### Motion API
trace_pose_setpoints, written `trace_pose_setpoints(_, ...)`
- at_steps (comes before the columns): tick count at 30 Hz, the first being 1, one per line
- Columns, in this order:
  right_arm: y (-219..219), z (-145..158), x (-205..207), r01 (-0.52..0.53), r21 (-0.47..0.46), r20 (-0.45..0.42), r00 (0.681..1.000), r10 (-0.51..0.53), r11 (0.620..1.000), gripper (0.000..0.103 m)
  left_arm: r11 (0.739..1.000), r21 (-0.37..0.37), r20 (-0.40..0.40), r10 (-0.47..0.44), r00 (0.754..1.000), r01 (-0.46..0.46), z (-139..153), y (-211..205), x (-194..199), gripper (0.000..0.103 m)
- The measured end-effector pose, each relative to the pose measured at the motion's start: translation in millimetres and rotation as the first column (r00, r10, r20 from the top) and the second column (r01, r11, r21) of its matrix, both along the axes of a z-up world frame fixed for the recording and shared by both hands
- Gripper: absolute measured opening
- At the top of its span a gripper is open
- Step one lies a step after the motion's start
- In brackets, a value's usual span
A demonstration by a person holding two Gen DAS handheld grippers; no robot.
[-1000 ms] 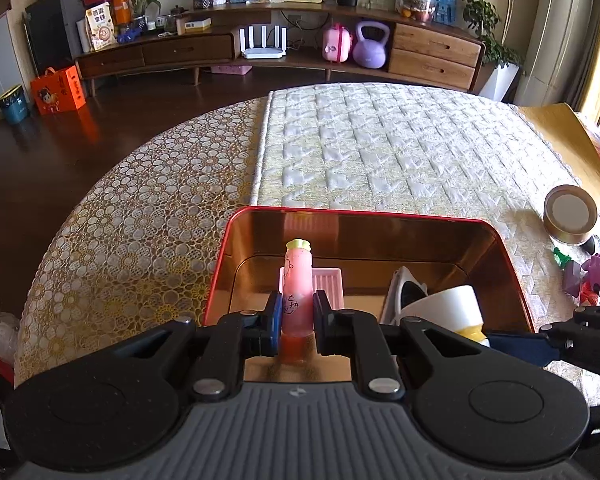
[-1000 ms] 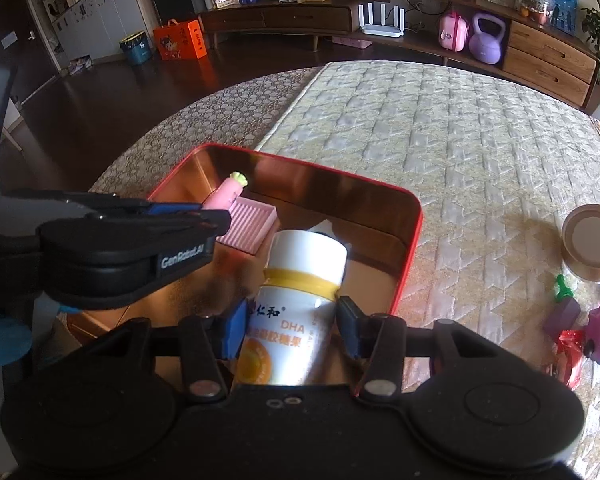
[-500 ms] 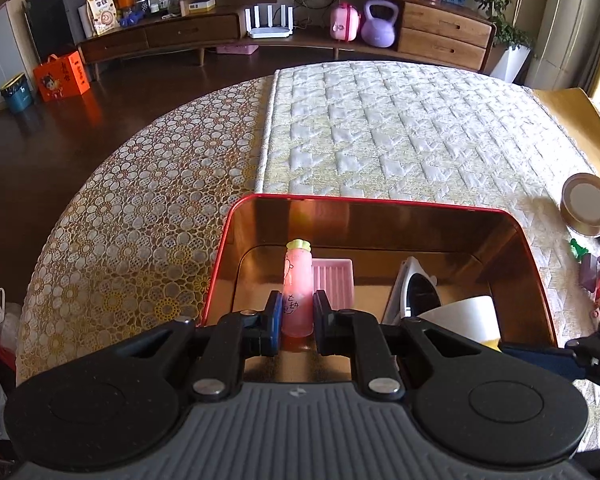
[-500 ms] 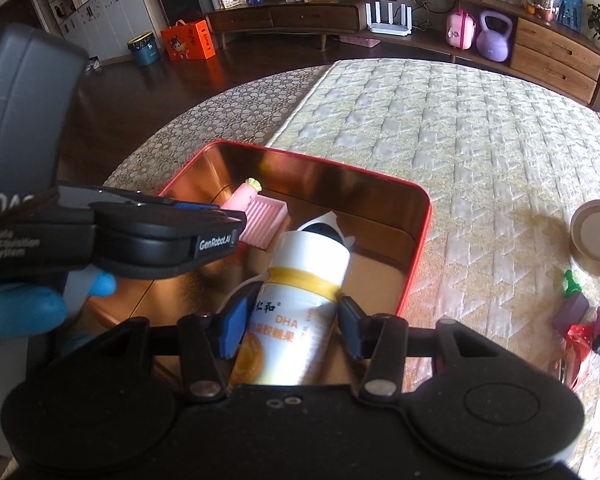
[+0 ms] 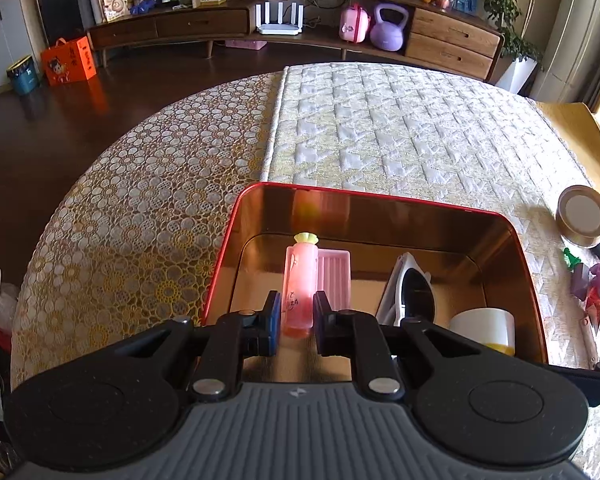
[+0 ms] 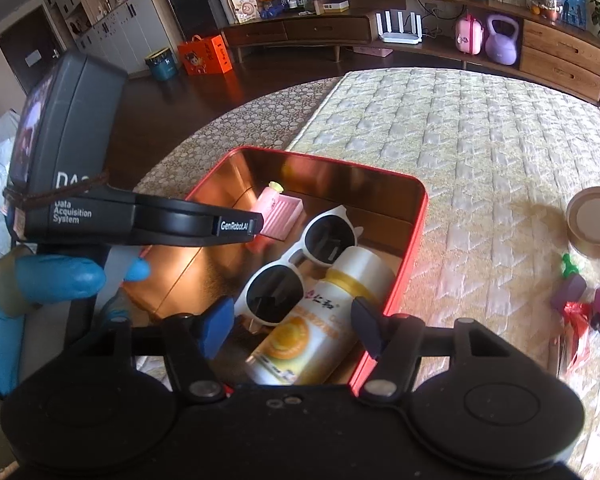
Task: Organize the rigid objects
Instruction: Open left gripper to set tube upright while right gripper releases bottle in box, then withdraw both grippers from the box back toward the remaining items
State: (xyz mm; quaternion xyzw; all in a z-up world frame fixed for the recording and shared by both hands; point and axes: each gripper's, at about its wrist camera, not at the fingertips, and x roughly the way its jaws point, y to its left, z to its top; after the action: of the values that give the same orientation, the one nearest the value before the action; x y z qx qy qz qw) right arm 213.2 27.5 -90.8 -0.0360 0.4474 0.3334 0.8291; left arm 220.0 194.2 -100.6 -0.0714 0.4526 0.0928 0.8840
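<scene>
Two grippers stood over one red-rimmed copper-lined metal tin (image 5: 384, 216) on the quilted desk (image 5: 400, 128). Left gripper (image 5: 296, 322): jaws clamped on a pink plastic tube with yellow cap (image 5: 300, 280), beside a pink ribbed tray (image 5: 334, 276). Right gripper (image 6: 292, 328): jaws had just been opening, standing apart around a white bottle with orange label (image 6: 320, 320) lying in the tin, touching white-framed sunglasses (image 6: 296, 264).

left hand-held gripper (image 5: 296, 318) clamped, right hand-held gripper (image 6: 292, 330) opening
</scene>
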Motion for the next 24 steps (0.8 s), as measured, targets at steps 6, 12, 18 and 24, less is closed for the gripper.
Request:
trace_pose_setpoints(6,-13.5,9.8,-5.6,0.012,0.046,0.000,1.000,-0.012,0.999,0.065,1.000,-0.024,0.028,0.008,1.000,-0.007,8.4,0.8,-13.5,0.016)
trace_pose_setpoints(12,-27.6,18.7,-13.9,0.022,0.068,0.027,0.999,-0.023,0.997,0.068,1.000,-0.027,0.067,-0.009,0.998,0.010,21.4,-5.9,-28.3,0.016)
trace_pose_setpoints(18,-43.0,27.5,-24.5,0.023,0.085,0.068,0.997,-0.029,0.996,0.073,0.999,-0.026,0.102,-0.030,0.994,0.033,36.0,-17.5,-44.5,0.016)
trace_pose_setpoints(24,-61.9,35.7,-36.5,0.026,0.114,0.096,0.995,-0.037,0.993,0.073,0.998,-0.037,0.127,-0.050,0.991,0.055,49.1,-36.0,-60.2,0.024)
